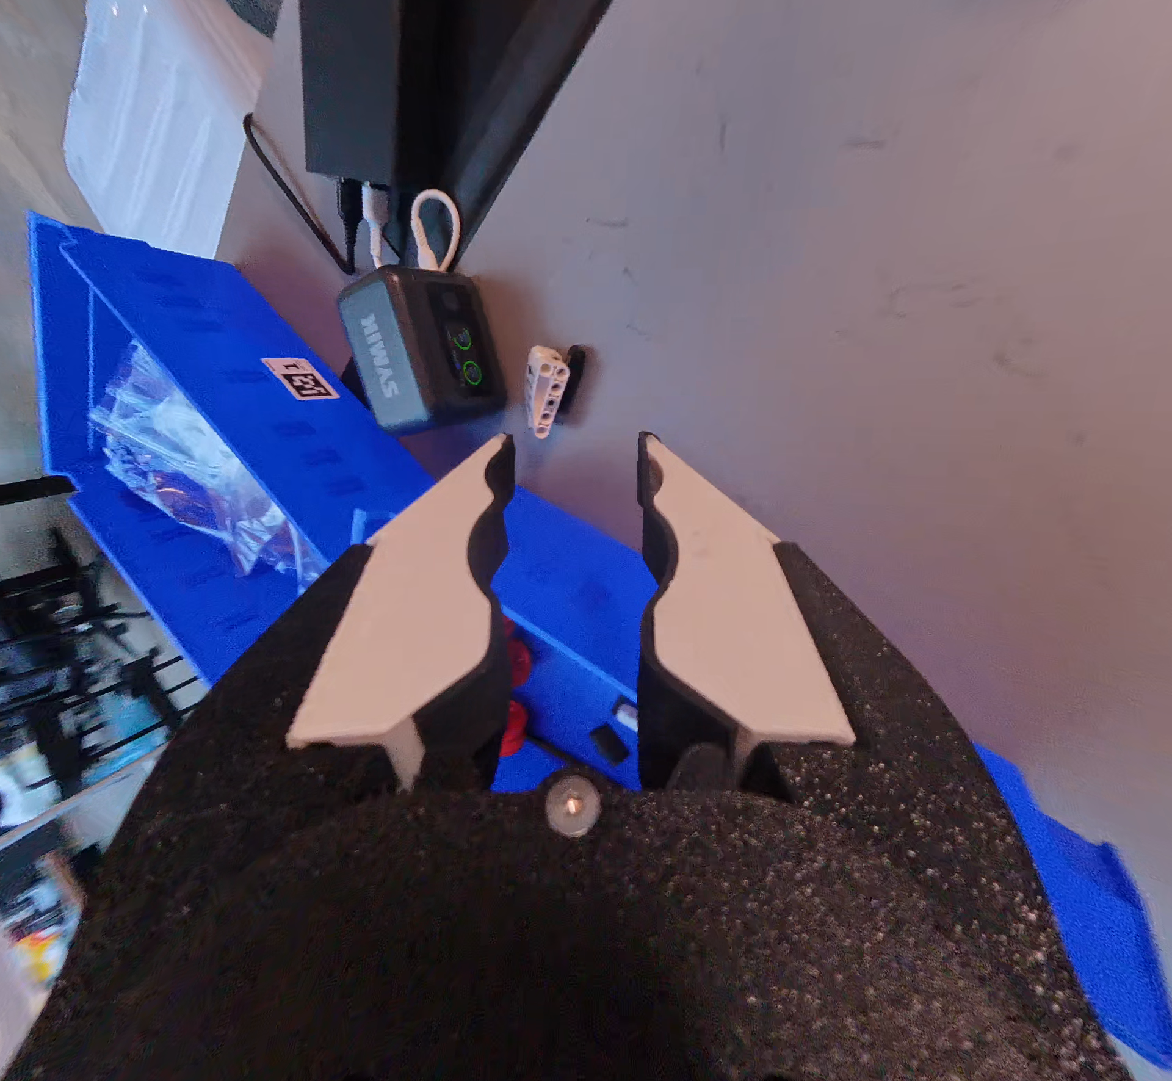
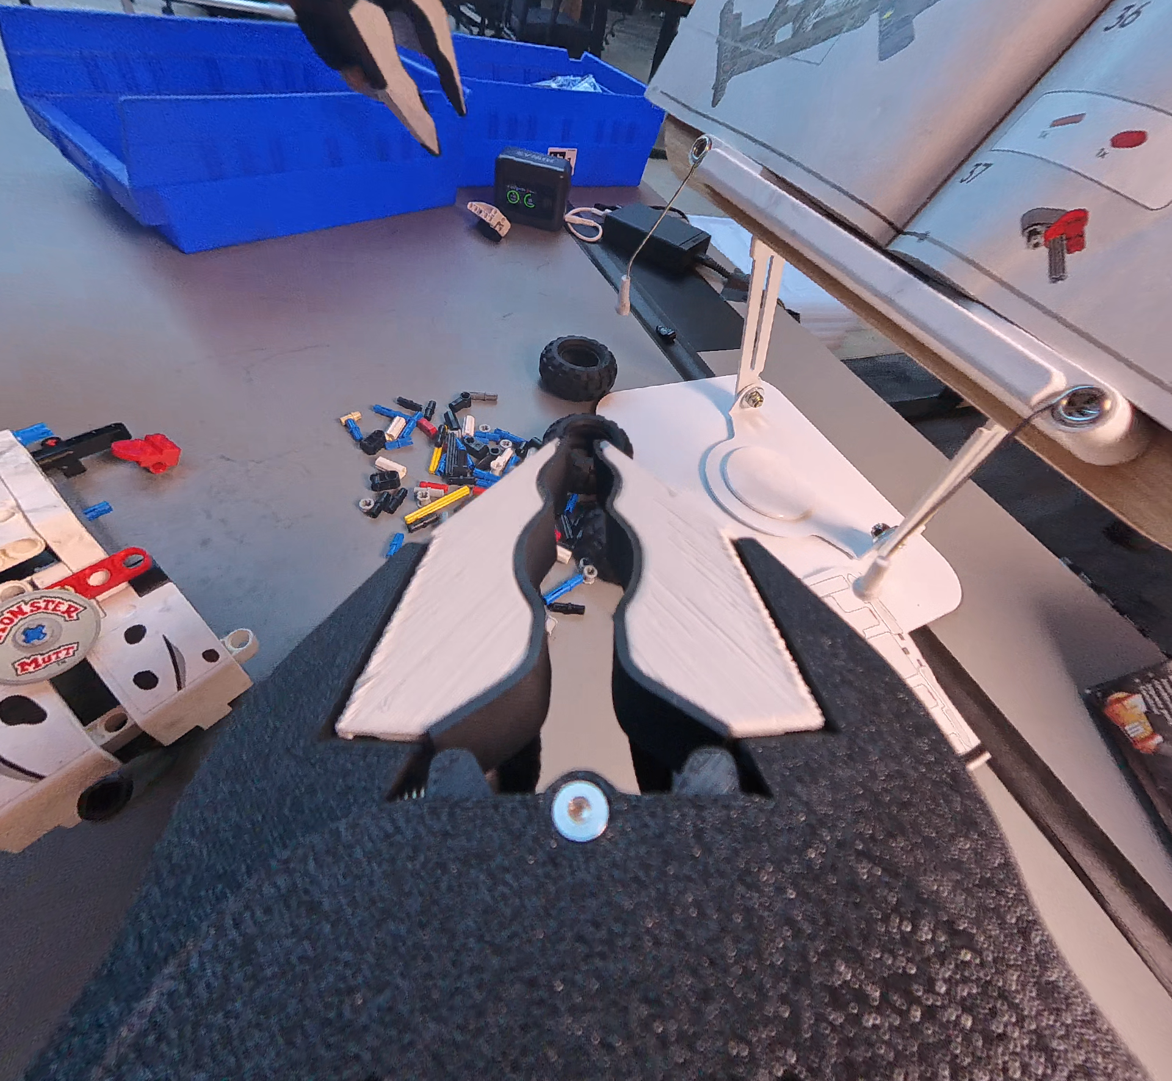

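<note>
Grey matte tabletop [image 2: 253, 321] in a workshop, with a blue plastic bin [image 2: 285, 118] at 11 o'clock. The right gripper [image 2: 580, 448] is pinched on a knobbly black rubber tire [image 2: 580, 461], with a second tire [image 2: 577, 367] just past it at 12 and loose bricks [image 2: 437, 461] at 10. The left gripper [image 1: 574, 448] is spread wide and empty over the bin's edge, near a white holed beam [image 1: 546, 391]. Only the right wrist view shows the instruction booklet [image 2: 951, 67] on its stand.
</note>
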